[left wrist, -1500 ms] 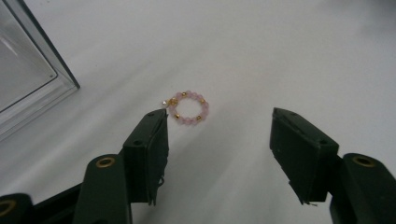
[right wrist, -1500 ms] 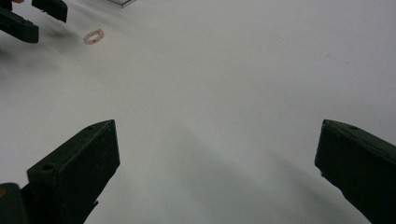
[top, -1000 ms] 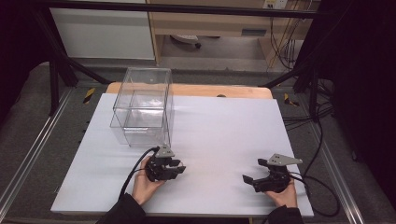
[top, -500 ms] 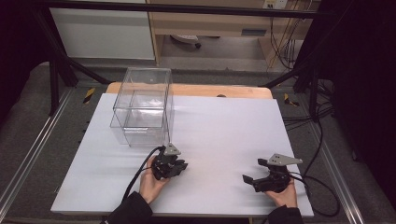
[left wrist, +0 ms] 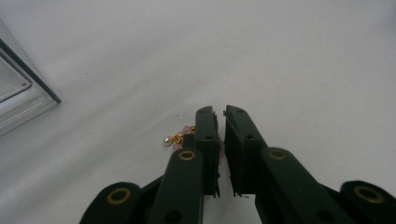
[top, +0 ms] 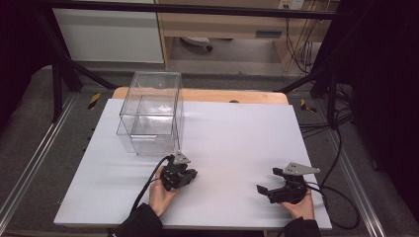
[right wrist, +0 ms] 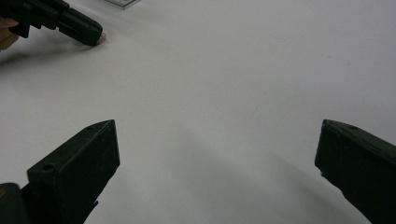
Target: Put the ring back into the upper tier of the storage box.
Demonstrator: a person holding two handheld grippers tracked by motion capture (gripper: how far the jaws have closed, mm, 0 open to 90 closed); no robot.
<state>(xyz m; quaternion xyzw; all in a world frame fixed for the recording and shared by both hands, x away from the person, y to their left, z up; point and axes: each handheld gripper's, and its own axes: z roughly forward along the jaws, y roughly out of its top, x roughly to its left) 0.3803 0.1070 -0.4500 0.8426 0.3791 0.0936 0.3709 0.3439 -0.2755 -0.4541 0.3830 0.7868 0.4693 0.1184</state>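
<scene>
On the white table top (top: 237, 138), just in front of the clear, box-shaped plastic container (top: 150, 113), the left gripper (left wrist: 220, 122) has just been closing its black jaws on a small piece of jewellery with pale pink beads and gold links (left wrist: 180, 138), which sticks out beside the jaws. Well apart at the near right edge, the right gripper (top: 269, 190) rests with jaws spread wide, nothing between them.

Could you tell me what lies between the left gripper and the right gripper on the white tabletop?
Nothing: in the high view, the white tabletop is bare between the left gripper and the right gripper.
</scene>
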